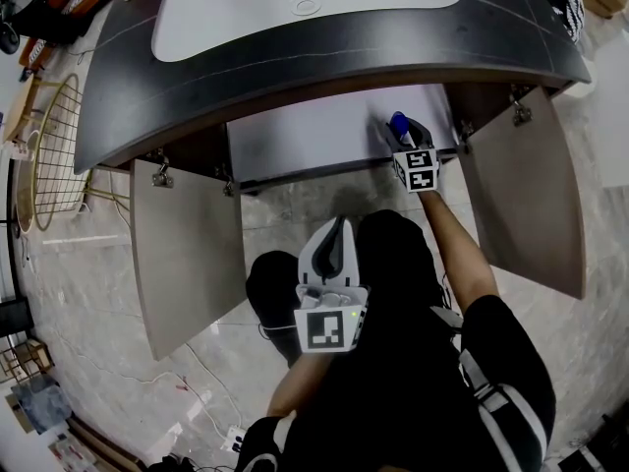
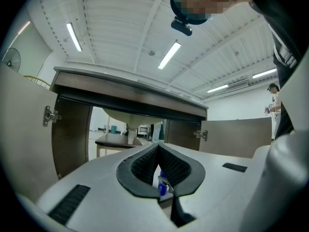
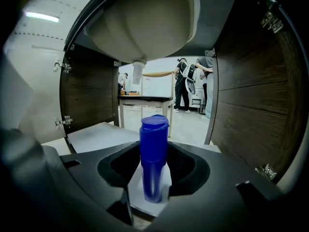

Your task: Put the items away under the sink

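A grey marbled floor [image 1: 295, 209] is seen below. Over it sits a dark curved countertop [image 1: 324, 62] with a white sink basin [image 1: 246, 8] set into it. Both cabinet doors are swung wide, the left door [image 1: 187, 254] and the right door [image 1: 526, 185], and a pale grey cabinet floor [image 1: 305, 131] is laid bare between them.

And there it is: the right gripper [image 1: 405, 138] is reached into the right end of the cabinet. Its jaws are closed on a blue bottle [image 3: 154, 149], which is held upright with its foot at the cabinet floor, under the basin and near the dark right wall [image 3: 251, 105]. The drain pipe [image 3: 137, 72] is seen hanging to the bottle's left, well apart from it. Through the cabinet's open back, a table [image 3: 145, 99] and standing people [image 3: 186, 86] are made out far beyond.

The left gripper [image 1: 337, 226] is held outside, near the person's body, with its jaws brought together and nothing gripped. A gold wire rack [image 1: 54, 150] is seen at the left.
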The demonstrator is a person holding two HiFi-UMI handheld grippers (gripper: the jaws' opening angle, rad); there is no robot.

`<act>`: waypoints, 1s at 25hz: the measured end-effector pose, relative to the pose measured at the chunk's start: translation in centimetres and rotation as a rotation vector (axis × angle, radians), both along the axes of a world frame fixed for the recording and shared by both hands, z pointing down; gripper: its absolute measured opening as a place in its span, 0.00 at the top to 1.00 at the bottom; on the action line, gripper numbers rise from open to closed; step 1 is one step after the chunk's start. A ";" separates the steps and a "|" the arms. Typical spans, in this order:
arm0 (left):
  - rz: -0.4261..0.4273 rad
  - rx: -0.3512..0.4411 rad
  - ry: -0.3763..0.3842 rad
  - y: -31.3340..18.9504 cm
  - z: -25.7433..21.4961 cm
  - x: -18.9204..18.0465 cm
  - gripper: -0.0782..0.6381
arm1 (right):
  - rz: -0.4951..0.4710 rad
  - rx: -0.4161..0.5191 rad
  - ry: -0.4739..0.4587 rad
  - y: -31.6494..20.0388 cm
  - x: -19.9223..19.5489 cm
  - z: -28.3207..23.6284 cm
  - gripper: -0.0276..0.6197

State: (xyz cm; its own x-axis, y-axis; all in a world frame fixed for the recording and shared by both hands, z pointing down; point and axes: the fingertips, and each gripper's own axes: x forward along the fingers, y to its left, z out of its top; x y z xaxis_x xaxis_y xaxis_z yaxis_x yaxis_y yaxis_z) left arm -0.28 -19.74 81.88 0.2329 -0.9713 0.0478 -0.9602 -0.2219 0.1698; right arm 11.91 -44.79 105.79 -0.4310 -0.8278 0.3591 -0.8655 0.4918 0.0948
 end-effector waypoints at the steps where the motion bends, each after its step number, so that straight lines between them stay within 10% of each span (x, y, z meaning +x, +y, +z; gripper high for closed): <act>1: 0.001 0.000 0.001 0.0 0.0 -0.1 0.87 | -0.004 -0.006 0.001 0.0 -0.1 0.0 0.69; 14: 0.051 -0.042 0.057 -2.8 -0.8 -1.5 0.87 | 0.047 -0.066 -0.024 3.3 0.5 -3.5 0.63; 25: 0.025 -0.147 0.008 -4.3 -13.0 -4.8 0.87 | 0.101 -0.448 0.045 11.0 0.1 -6.3 0.80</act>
State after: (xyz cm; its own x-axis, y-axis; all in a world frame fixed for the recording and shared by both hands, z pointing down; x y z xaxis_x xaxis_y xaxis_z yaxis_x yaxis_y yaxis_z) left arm -5.04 -24.03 68.90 0.2576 -0.9480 0.1868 -0.9533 -0.2178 0.2095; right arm 11.99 -33.74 99.50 -0.3321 -0.6233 0.7080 -0.9110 0.4066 -0.0693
